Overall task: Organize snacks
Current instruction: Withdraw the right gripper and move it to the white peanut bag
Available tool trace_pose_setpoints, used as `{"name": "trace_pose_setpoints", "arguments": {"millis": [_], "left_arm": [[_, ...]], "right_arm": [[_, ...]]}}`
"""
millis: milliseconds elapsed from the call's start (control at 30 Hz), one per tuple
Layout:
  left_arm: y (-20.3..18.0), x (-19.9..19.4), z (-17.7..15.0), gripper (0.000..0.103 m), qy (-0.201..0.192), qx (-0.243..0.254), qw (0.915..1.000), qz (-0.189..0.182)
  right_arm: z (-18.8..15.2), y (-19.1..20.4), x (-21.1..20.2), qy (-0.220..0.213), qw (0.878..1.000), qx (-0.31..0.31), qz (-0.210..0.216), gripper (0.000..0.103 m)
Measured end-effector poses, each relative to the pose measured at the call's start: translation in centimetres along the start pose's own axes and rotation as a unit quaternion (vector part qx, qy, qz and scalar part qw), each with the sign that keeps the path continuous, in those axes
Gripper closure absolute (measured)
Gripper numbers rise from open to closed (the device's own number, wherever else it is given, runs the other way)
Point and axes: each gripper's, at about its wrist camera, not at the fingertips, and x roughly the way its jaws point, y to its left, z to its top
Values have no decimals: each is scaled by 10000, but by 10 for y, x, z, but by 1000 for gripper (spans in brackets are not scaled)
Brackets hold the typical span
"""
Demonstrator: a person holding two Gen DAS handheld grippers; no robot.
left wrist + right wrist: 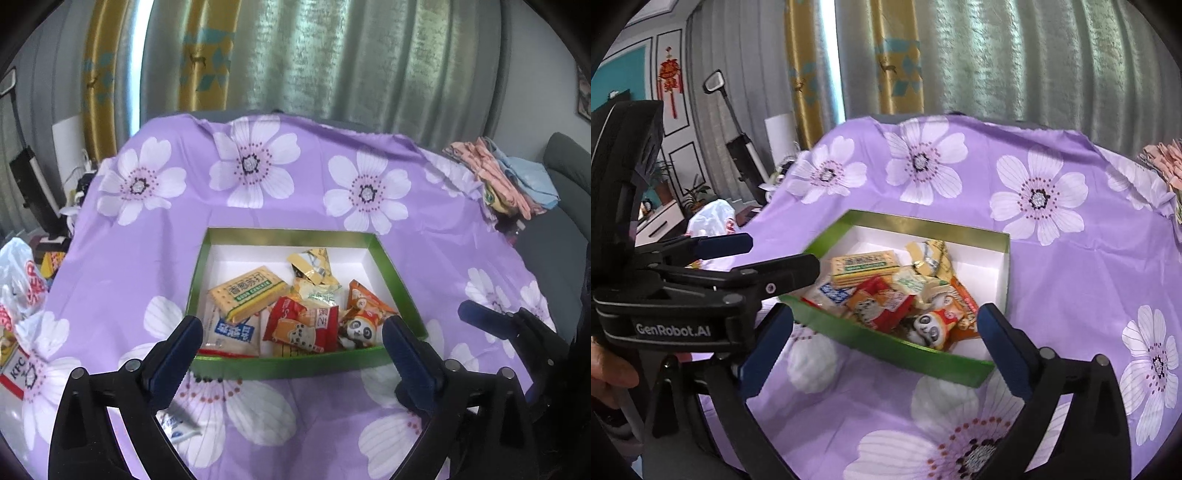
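Purple floral cloth covers the surface, green curtains behind it. I see the green box (288, 363) ahead of both tools, snack packets piled toward its near wall. My left gripper (291, 354) and right gripper (886, 343) both have jaws spread wide, holding nothing. One loose white-and-blue packet (177, 424) lies outside the box, just below my left jaws, so I judge the left hand nearer.
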Motion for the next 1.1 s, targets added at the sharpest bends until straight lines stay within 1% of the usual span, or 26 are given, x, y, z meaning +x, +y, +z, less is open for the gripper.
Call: {"name": "trace_pose_setpoints", "arguments": {"millis": [100,200,333,500,667,800,900,967,1100], "left_arm": [[3,-14,-7,5,-59,-8,10000,-5],[13,-25,-19,5,-52,-134,9999,-18],[38,-35,-35,5,3,-491,9988,65],[80,-42,-62,5,132,-1056,9940,234],[117,-42,-92,5,277,-1508,9875,360],[136,-34,-113,5,401,-1714,9838,336],[144,-25,-120,5,479,-1750,9830,293],[147,-20,-121,5,487,-1755,9831,201],[151,-6,-119,5,533,-1806,9821,109]], "right_arm": [[-3,12,-9,-25,9999,-102,96,2],[-7,24,-16,-28,9996,-195,199,2],[-14,40,-20,16,9990,-317,328,1],[-27,56,-16,172,9976,-426,522,1],[-43,73,0,484,9944,-587,732,1],[-55,88,19,714,9901,-721,968,2],[-64,100,38,921,9852,-796,1207,2],[-66,107,51,1015,9824,-847,1321,2],[-64,117,79,1157,9772,-867,1555,2]]}}
